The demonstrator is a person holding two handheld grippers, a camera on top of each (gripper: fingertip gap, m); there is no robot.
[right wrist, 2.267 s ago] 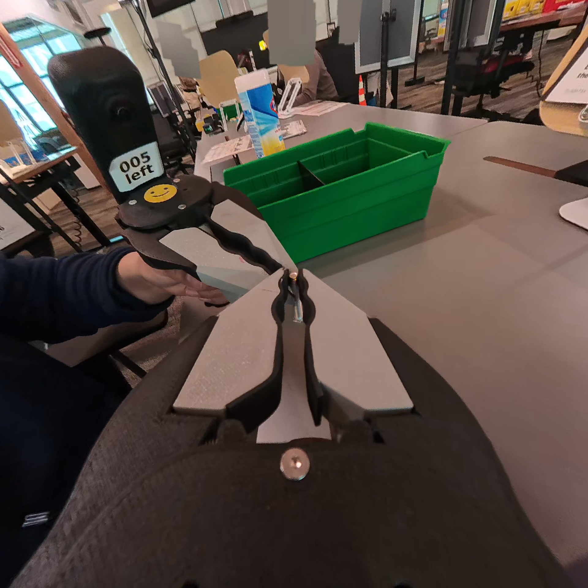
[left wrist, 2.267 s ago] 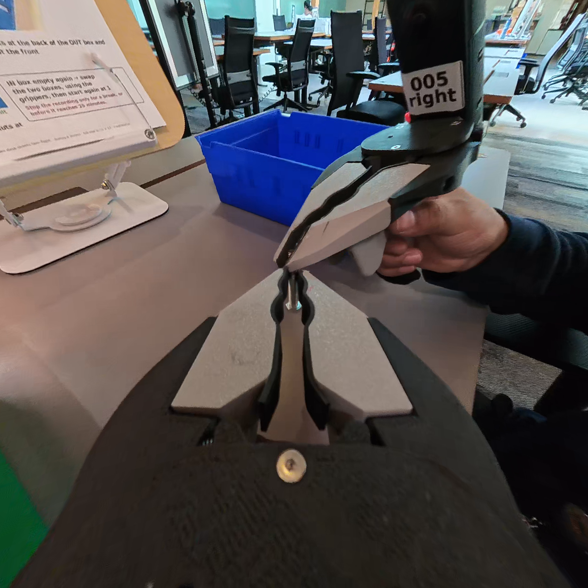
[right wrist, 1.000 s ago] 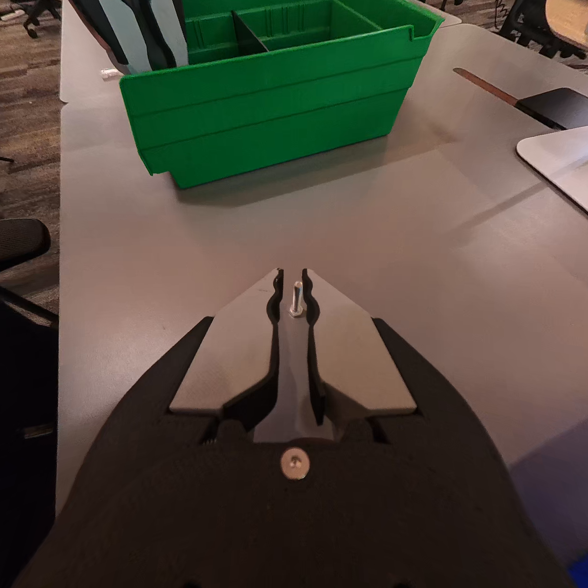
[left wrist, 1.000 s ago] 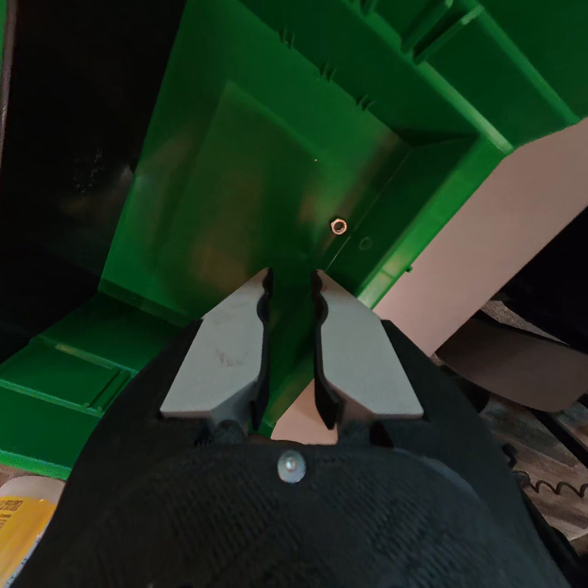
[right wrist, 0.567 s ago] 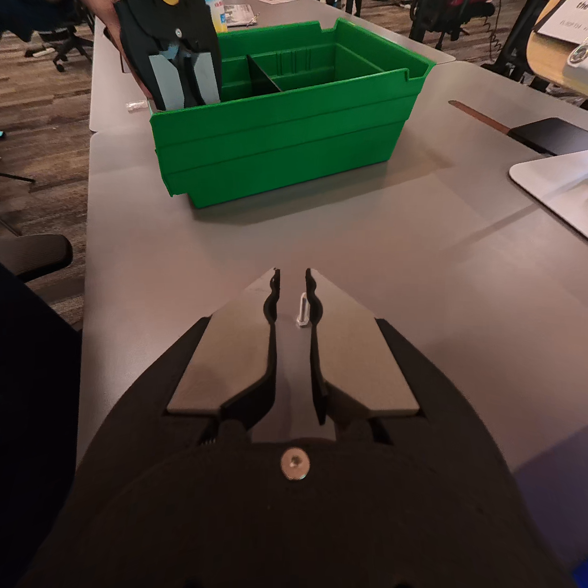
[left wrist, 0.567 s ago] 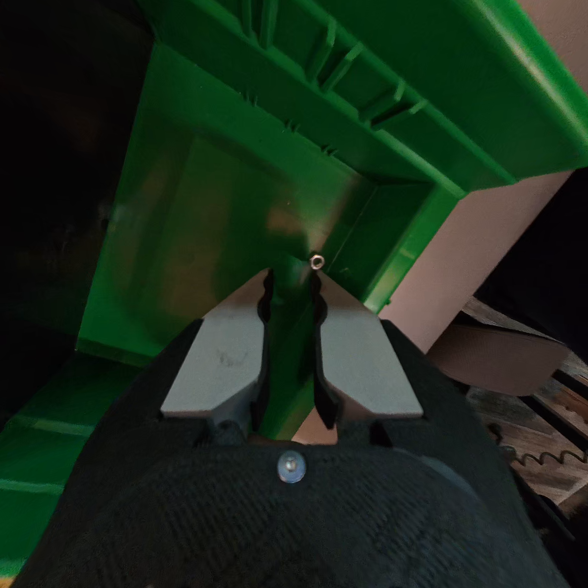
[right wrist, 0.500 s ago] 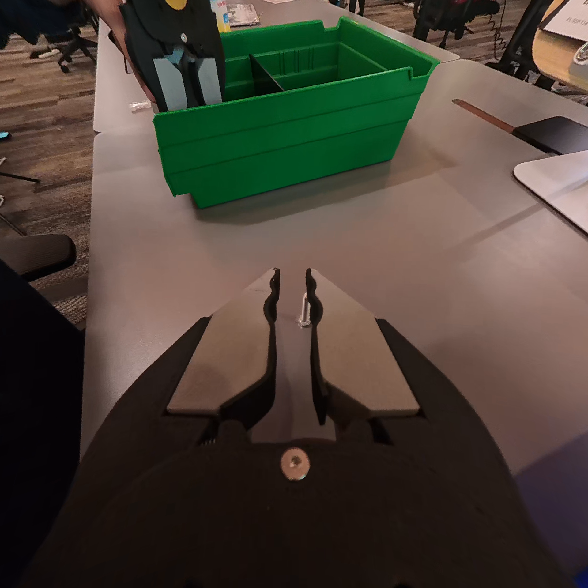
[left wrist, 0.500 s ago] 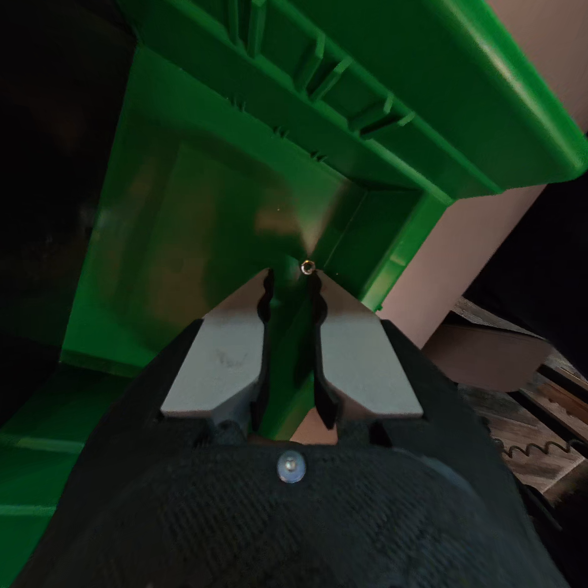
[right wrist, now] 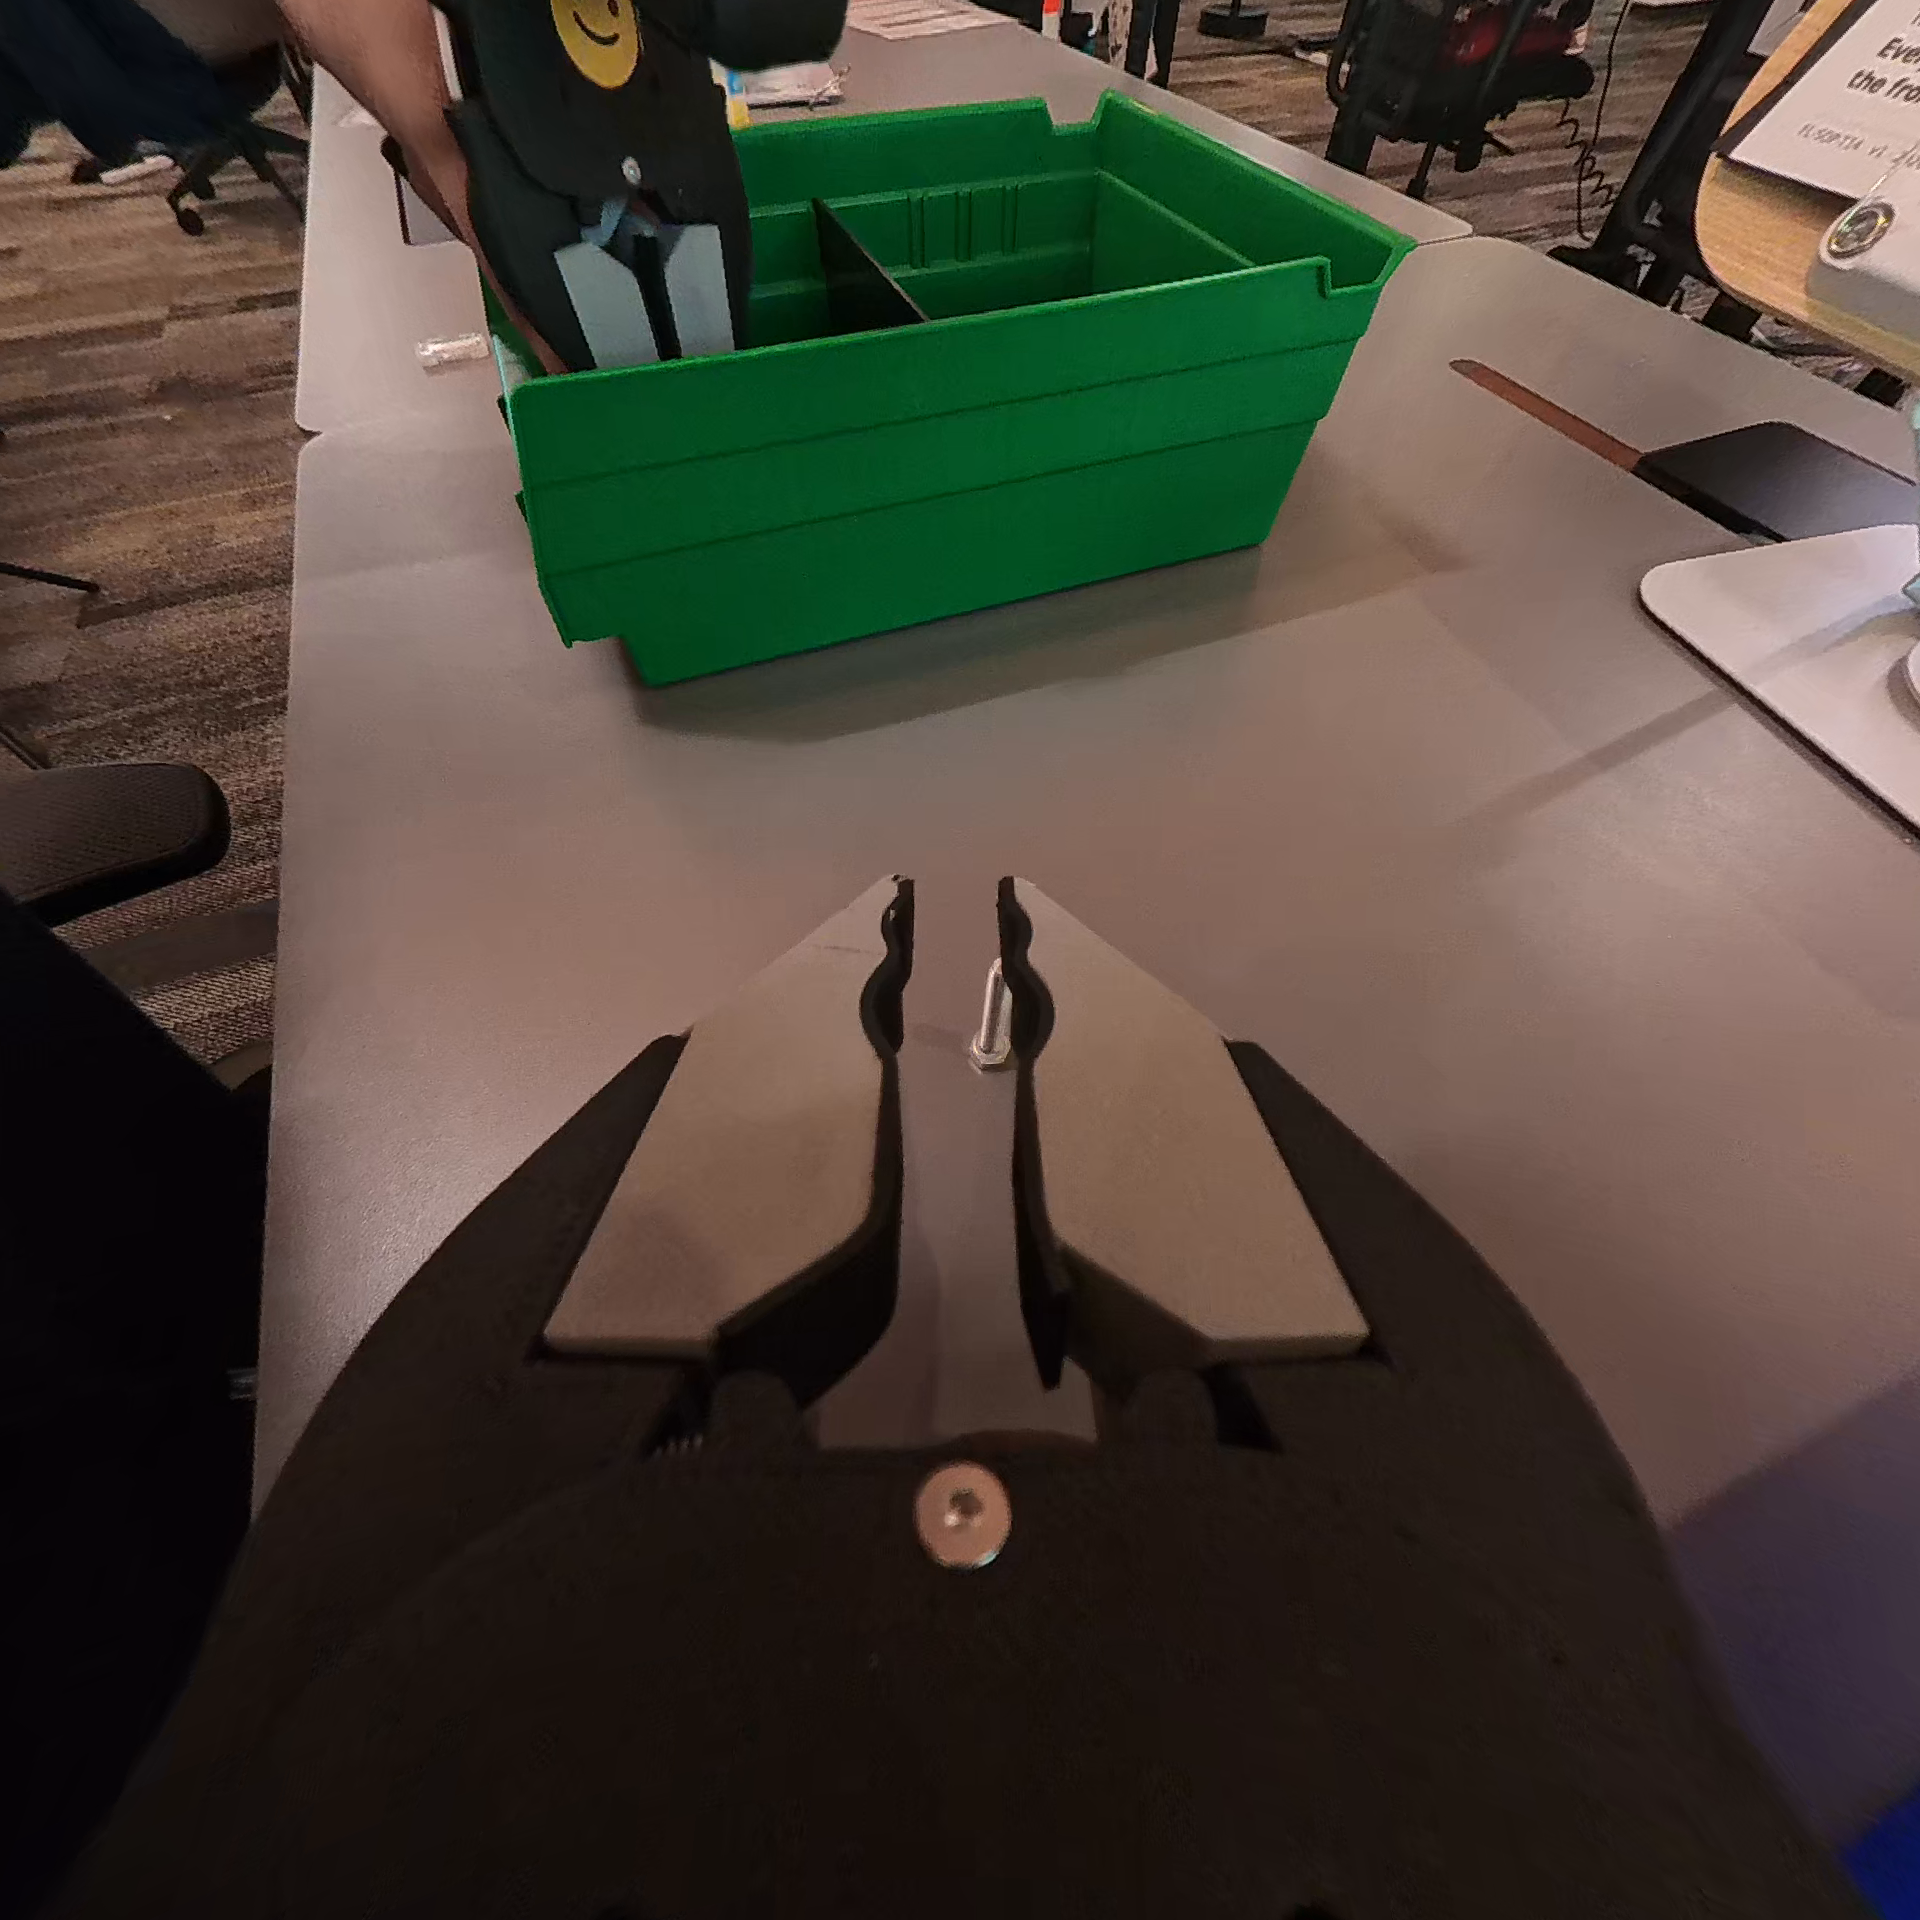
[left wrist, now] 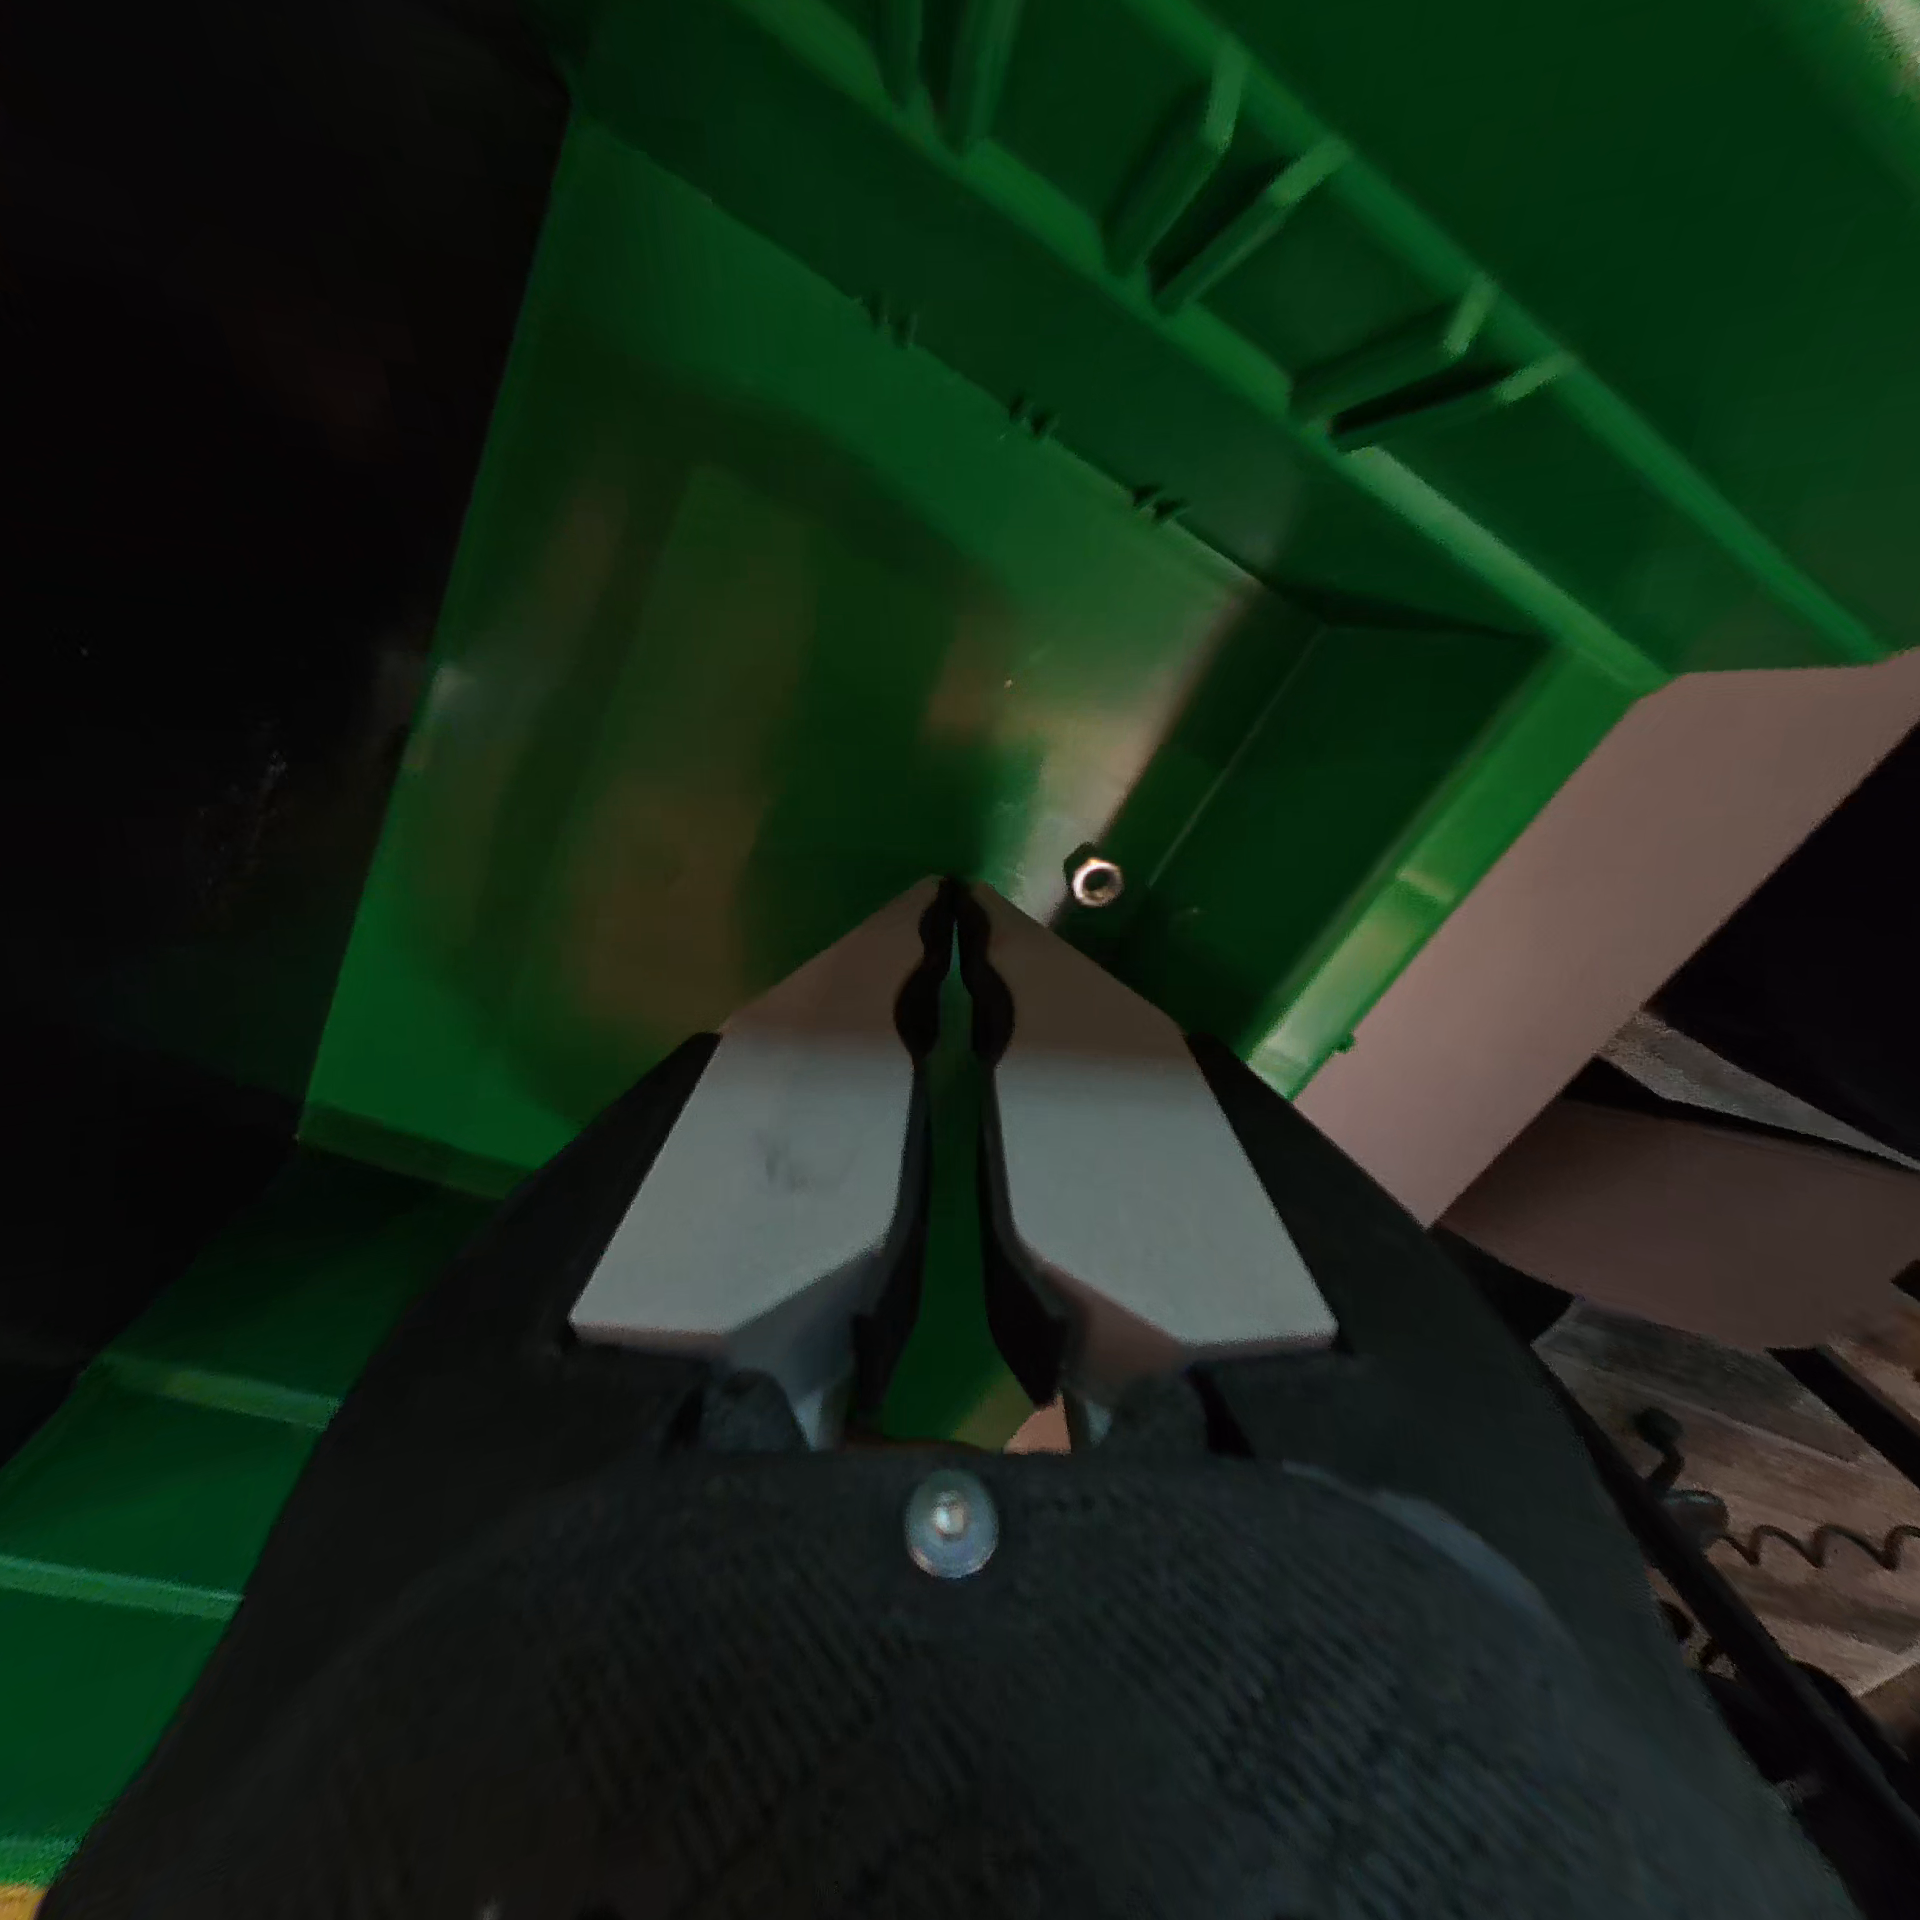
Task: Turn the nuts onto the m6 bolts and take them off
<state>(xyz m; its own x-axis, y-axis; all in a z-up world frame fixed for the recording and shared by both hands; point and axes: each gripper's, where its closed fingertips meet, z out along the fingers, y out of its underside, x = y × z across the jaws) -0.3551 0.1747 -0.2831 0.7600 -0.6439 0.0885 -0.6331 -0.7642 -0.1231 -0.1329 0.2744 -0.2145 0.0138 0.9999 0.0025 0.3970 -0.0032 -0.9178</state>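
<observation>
In the left wrist view my left gripper (left wrist: pixel 951 889) is shut and empty, its tips down on the floor of the green bin (left wrist: pixel 727 727). A small metal nut (left wrist: pixel 1096 885) lies on the bin floor just right of the tips, apart from them. In the right wrist view my right gripper (right wrist: pixel 954 885) is open, low over the grey table (right wrist: pixel 1351 935). A silver bolt (right wrist: pixel 992 1013) stands on its head between the fingers, close against the right one. The left gripper (right wrist: pixel 639 281) also shows there, reaching into the left compartment of the bin (right wrist: pixel 935 499).
A black divider (right wrist: pixel 868 272) splits the bin. A white stand base (right wrist: pixel 1787 644) and a dark flat pad (right wrist: pixel 1787 478) lie at the table's right. A chair armrest (right wrist: pixel 104 831) is off the table's left edge. A small clear item (right wrist: pixel 452 350) lies behind the bin. My right fingertips sit around 25 cm from my left ones. My left tips are about 40 cm from the white stand base (right wrist: pixel 1787 644), my right tips only 35 cm.
My left gripper has shut; the nut, which was at its right fingertip, now lies loose to the right. My right gripper has opened slightly around the standing bolt and tilted up.
</observation>
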